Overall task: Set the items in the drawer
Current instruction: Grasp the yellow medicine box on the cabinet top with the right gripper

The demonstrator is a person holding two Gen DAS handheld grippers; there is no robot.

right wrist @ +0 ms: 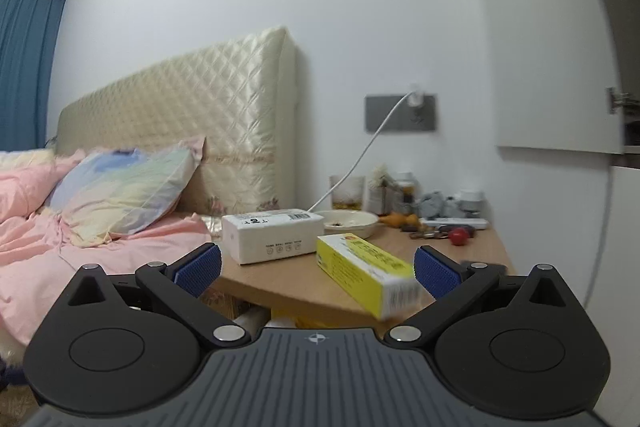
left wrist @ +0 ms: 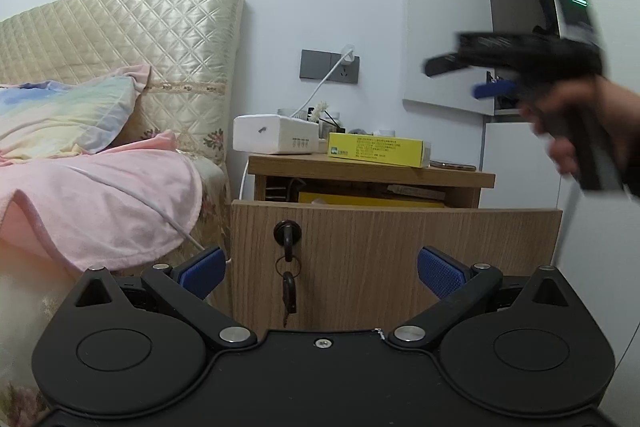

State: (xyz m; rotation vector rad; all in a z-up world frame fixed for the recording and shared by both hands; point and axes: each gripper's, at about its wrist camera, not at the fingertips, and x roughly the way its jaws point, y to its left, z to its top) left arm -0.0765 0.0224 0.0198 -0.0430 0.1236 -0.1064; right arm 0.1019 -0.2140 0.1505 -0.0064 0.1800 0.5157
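A wooden nightstand (left wrist: 360,169) has its drawer (left wrist: 392,263) pulled out, with a key (left wrist: 289,289) hanging in the lock; something yellow shows inside the drawer. On top lie a yellow box (left wrist: 376,149) (right wrist: 366,273) and a white box (left wrist: 276,133) (right wrist: 272,237). My left gripper (left wrist: 320,273) is open in front of the drawer face, holding nothing. My right gripper (right wrist: 316,269) is open above the nightstand's near edge, with the yellow box between its fingers but not clamped. The right gripper (left wrist: 480,75) also appears blurred at upper right in the left wrist view, held by a hand (left wrist: 576,131).
A bed with a pink blanket (left wrist: 100,203) and a pillow (right wrist: 120,195) lies left of the nightstand. A padded headboard (right wrist: 192,131) stands behind. A charger cable (right wrist: 360,163) runs from a wall socket. A bowl (right wrist: 350,223), a glass, a red ball (right wrist: 459,236) and small clutter fill the back.
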